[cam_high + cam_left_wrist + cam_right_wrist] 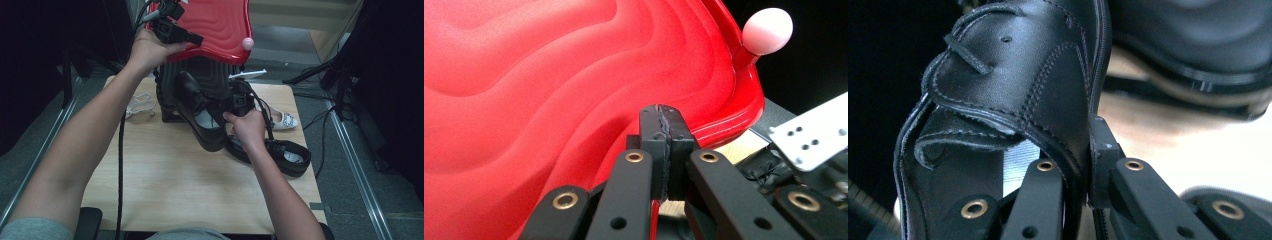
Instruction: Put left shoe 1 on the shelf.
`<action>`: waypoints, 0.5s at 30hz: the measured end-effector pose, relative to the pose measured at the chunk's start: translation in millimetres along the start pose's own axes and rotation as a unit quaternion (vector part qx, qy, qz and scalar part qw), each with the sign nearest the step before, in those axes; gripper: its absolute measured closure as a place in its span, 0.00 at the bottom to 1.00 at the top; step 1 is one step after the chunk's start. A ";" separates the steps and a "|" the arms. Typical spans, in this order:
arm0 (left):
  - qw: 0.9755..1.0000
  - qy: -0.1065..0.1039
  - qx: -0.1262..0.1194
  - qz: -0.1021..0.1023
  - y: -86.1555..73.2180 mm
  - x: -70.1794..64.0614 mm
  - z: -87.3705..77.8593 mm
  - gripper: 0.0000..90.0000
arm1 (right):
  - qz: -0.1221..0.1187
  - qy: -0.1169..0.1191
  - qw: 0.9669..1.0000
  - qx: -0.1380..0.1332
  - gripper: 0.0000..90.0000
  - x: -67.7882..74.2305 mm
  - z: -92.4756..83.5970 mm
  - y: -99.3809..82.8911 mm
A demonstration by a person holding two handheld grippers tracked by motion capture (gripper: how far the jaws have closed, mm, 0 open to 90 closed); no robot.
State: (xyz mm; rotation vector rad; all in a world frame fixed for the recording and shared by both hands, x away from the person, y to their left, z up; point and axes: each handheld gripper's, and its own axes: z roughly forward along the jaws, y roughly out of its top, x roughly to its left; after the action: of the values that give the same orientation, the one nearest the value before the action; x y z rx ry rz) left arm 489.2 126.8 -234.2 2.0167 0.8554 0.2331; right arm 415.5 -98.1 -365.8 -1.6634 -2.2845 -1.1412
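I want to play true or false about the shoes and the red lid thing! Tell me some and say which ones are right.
1. The right gripper is clamped on the side of a black shoe. True.
2. The left gripper is holding a white sandal. False: it is shut on the edge of the red lid.
3. A second black shoe lies on the wooden table. True.
4. The red lid has a blue knob on it. False: the knob is pink.
5. The held black shoe is lying flat on the table. False: it is lifted and tilted, toe up toward the lid.
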 end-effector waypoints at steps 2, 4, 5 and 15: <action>1.000 0.000 0.000 0.000 0.0 0.0 0.0 1.00 | 0.000 -0.016 1.000 -0.019 0.97 3.3 6.2 5.8; 1.000 -0.001 0.000 0.001 0.0 0.2 0.1 1.00 | 0.005 -0.025 0.999 -0.039 0.97 5.0 12.7 10.3; 1.000 -0.001 0.000 0.001 0.0 0.2 -0.1 1.00 | 0.011 -0.025 0.999 -0.044 0.97 5.6 16.2 13.0; 1.000 -0.005 -0.002 0.001 -0.7 1.0 -0.4 1.00 | 0.048 -0.052 0.989 -0.128 0.97 17.6 50.7 27.8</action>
State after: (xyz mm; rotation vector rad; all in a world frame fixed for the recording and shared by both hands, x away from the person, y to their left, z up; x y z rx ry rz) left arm 489.5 128.0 -234.7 2.0136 0.8471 0.2250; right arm 449.3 -49.8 -379.5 -1.9432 -2.1637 -1.4058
